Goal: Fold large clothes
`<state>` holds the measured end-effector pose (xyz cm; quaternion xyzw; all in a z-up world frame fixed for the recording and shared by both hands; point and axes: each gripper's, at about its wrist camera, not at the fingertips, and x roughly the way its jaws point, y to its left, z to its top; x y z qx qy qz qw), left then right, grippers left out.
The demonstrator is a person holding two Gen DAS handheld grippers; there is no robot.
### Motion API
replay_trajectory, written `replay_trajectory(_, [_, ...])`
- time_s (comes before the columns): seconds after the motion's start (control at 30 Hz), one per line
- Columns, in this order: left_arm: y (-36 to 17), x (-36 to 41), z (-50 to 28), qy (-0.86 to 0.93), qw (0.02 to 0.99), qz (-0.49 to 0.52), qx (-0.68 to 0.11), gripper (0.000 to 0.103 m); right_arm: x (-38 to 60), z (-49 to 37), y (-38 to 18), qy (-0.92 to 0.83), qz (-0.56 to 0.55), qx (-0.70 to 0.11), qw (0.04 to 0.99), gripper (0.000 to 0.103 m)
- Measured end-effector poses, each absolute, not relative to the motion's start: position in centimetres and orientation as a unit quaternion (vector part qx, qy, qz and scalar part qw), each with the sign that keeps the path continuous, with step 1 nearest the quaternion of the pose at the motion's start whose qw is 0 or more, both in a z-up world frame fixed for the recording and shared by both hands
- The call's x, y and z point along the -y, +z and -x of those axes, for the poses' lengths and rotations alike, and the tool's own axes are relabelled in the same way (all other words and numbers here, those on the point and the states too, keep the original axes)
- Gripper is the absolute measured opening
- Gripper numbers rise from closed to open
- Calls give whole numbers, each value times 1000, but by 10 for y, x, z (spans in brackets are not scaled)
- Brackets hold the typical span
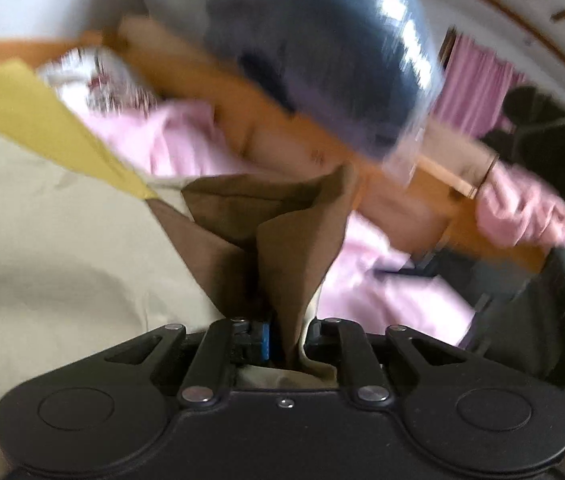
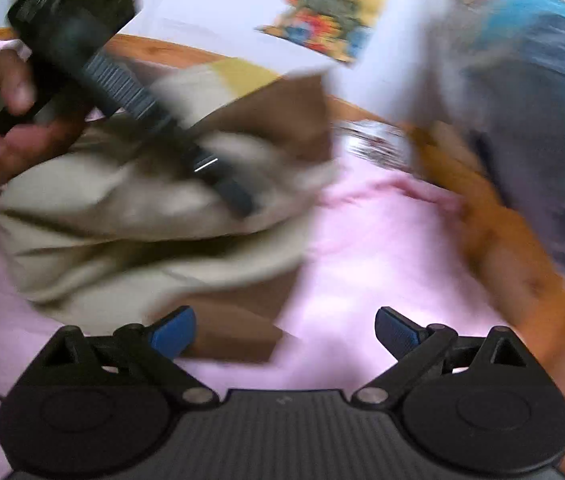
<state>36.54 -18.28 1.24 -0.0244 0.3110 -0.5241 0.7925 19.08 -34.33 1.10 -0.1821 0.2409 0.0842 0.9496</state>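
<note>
Left gripper clamped on a fold of brown cloth, jaws nearly together with the fabric bunched between the blue pads and rising in a peak ahead of them. Beige cloth spread wide to the left of the brown, a yellow piece beyond it, all over a pink sheet. Right gripper empty, fingers wide apart above the pink sheet, just beside the near edge of the brown and beige heap. Other gripper seen from the right wrist, held in a hand at upper left, reaching down into the heap. Wooden bed frame along the right, heavily blurred
</note>
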Motion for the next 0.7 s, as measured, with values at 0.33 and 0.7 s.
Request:
replay_trajectory(0.33, [-13, 196, -369, -517, 789, 9, -333, 31, 395, -207, 30, -29, 65, -216, 974, 100])
replay_trajectory(0.7, [19, 129, -297, -501, 844, 87, -171, 83, 370, -262, 85, 7, 38, -114, 993, 103])
